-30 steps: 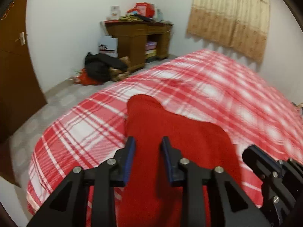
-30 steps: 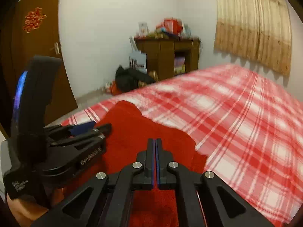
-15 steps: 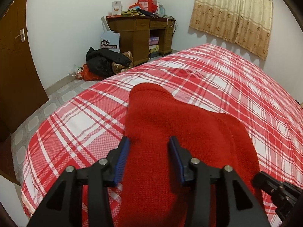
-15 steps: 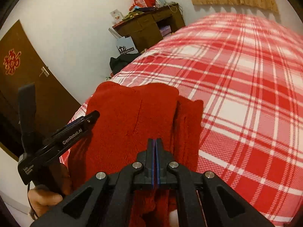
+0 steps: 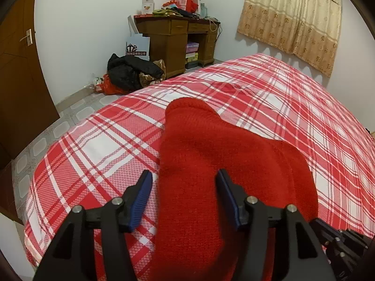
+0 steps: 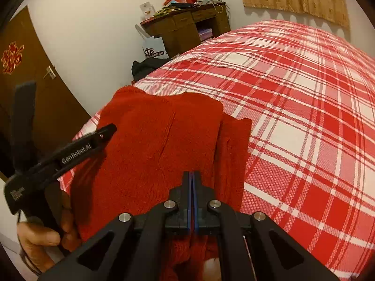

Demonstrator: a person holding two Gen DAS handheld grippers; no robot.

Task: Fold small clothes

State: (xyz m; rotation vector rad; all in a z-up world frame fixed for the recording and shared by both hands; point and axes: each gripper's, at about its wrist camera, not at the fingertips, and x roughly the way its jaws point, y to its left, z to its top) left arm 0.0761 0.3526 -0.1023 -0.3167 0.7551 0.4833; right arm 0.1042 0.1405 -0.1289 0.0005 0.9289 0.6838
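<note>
Red sweater: small knit garment, partly folded, lying on the near corner of the bed, which has a red-and-white plaid cover.

Left wrist view: left gripper released; its fingers have just been spreading and now stand apart astride the sweater's near left edge, one blue pad over the plaid, the other over the knit, neither pressing. The long axis of the sweater runs away from the fingers toward a rounded far end. Part of the right gripper shows at lower right. Beyond the bed: wooden desk, dark pile of clothes on the floor, curtain.

Right wrist view: right gripper clenched, blue pads together; whether they pinch the knit beneath cannot be told. The sweater extends forward and leftward; a narrower folded strip lies along its right side. Left gripper and the person's hand sit at the sweater's left edge.

Judgement: both are at the near hem; the left is nearer the free edge.
</note>
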